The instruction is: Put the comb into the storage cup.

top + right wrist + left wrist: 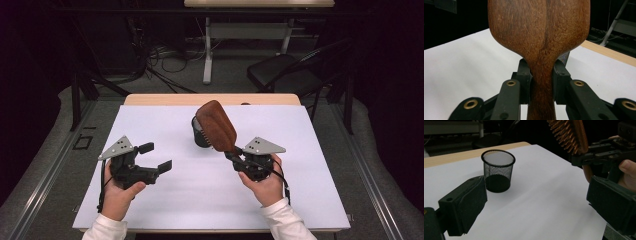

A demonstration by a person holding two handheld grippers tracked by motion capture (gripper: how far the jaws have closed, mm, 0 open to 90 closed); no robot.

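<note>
On the white-covered desk, the right gripper clamps a wooden brush by its handle above the mesh cup, left gripper wide open and empty; next, probably lowering the brush handle-first into the cup.

hairbrush top cut off | mesh cup part hidden behind brush

White sleeves, black grippers w/ grey triangular plates, brass-ringed screws, black cables
</note>
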